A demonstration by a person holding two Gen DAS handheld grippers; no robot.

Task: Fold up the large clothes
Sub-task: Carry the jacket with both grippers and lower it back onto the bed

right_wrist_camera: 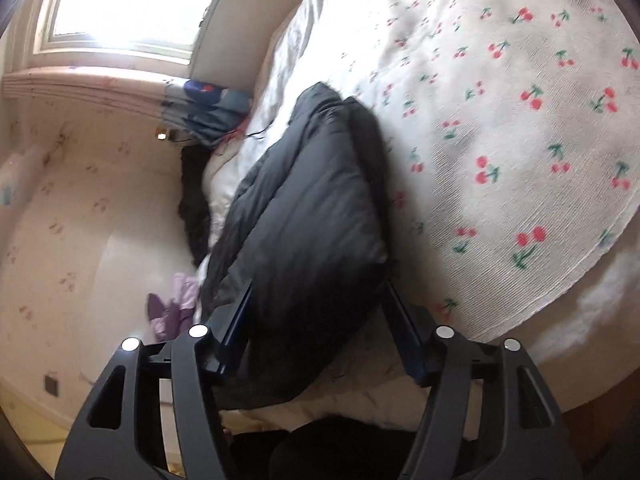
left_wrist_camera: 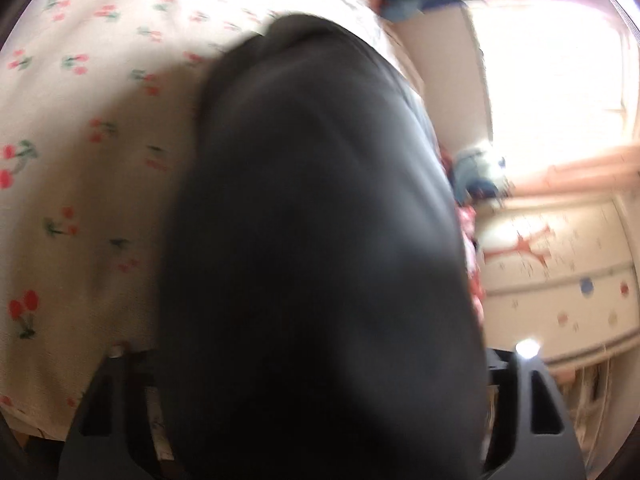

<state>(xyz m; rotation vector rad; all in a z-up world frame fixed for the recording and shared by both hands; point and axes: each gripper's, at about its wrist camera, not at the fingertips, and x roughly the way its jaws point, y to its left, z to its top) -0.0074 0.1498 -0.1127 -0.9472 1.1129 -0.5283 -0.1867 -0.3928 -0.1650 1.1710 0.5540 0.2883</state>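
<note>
- In the left wrist view, a cherry-print bedsheet (left_wrist_camera: 80, 128) filled the left side, pale cream with small red cherries, and the picture was blurred.
- A black padded jacket (left_wrist_camera: 312, 260) covered the middle of that view, bulging close to the lens and hiding most of the left gripper (left_wrist_camera: 320, 420).
- Only the outer frames of the left gripper showed at the bottom corners; its fingertips were buried in the fabric, so whether it was clamped on the cloth could not be told.
- To the right, a bright window (left_wrist_camera: 552, 80) and patterned wallpaper (left_wrist_camera: 560, 272) appeared behind the jacket.
- In the right wrist view, a window (right_wrist_camera: 120, 4) and wall sat at the left, with purple cloth (right_wrist_camera: 172, 312) low by the bed edge.
- The same jacket (right_wrist_camera: 304, 220) lay bunched on the bedsheet (right_wrist_camera: 520, 120), partly doubled over near the mattress edge.
- The right gripper (right_wrist_camera: 320, 320) stood spread wide, one finger on each side of the jacket's near end, not pinching it.
- To fold well, the thick bundle probably needed a firm bite on a single edge, then lifting clear so the padding flattened rather than dragged.
</note>
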